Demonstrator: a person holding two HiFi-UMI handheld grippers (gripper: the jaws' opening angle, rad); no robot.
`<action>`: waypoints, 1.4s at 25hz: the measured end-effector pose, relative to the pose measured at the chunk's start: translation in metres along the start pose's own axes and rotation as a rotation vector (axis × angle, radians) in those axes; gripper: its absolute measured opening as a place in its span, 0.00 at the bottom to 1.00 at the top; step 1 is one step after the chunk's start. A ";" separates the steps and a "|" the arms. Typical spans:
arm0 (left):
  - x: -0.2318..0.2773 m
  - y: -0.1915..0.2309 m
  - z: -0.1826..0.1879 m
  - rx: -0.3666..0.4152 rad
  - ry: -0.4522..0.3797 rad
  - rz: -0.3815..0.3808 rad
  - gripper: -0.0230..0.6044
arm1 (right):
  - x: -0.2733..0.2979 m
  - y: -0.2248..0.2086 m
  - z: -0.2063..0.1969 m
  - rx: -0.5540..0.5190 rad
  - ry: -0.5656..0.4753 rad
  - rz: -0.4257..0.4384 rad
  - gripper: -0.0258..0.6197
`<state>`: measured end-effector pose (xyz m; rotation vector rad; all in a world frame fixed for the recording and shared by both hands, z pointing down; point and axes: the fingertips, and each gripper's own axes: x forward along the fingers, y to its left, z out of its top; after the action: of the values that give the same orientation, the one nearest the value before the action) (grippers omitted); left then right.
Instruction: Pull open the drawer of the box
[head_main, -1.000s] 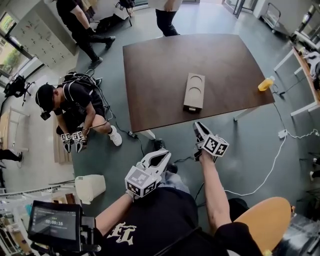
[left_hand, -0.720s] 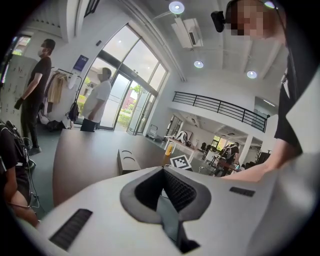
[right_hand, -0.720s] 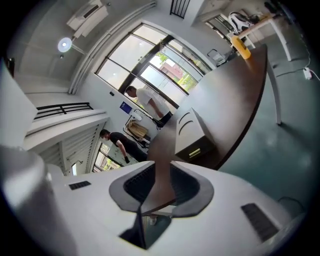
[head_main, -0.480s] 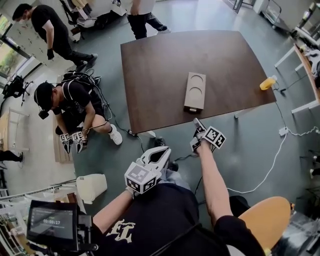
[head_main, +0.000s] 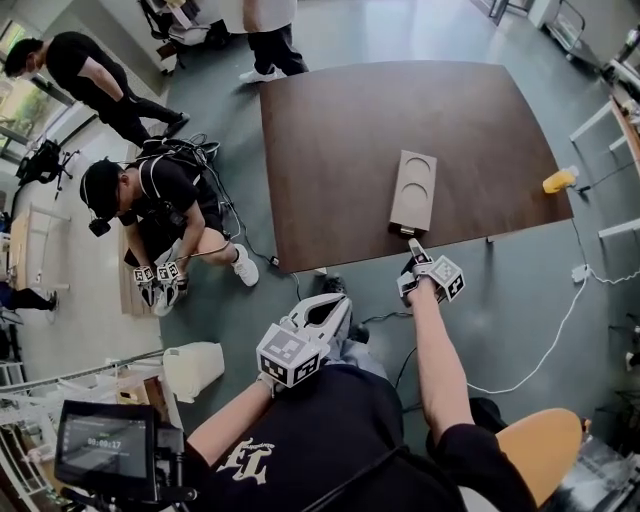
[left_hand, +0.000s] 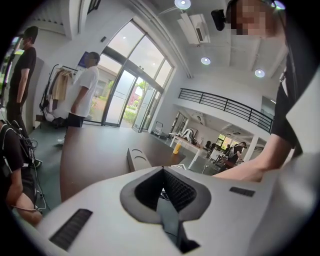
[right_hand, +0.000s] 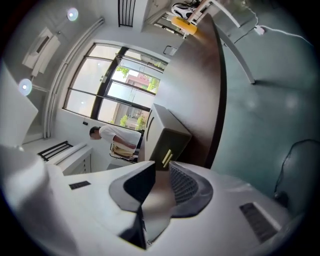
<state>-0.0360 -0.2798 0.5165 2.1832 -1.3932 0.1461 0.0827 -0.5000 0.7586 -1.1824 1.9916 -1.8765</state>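
Table (head_main: 350, 150) and box (head_main: 414, 192) have not shifted against each other. The box lies lengthwise at the table's near edge, about midway along it, with its drawer end facing the person and the drawer not visibly out. What has changed is the right gripper (head_main: 414, 246). Over the last second it has come up from below the near edge and now points at the box's near end, just short of it. Its jaws stand a little apart with nothing between them. Through that gap its own view shows the drawer front and its pale handle (right_hand: 166, 158) close ahead. The left gripper (head_main: 335, 305) stays low by the person's lap, well apart from the table, tips together and empty. The approach looks nearly done, and next comes closing on the handle.
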 end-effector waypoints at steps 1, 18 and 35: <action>0.000 0.000 0.000 0.001 0.001 0.003 0.05 | -0.001 0.000 0.001 0.013 -0.006 0.005 0.14; 0.018 0.033 0.012 -0.032 0.018 0.023 0.05 | 0.031 -0.033 0.002 0.154 -0.062 0.063 0.14; 0.016 0.037 0.011 -0.024 0.026 0.034 0.05 | 0.035 -0.020 -0.002 0.229 -0.102 0.147 0.06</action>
<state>-0.0628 -0.3101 0.5272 2.1316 -1.4110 0.1688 0.0666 -0.5187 0.7904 -1.0193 1.7075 -1.8706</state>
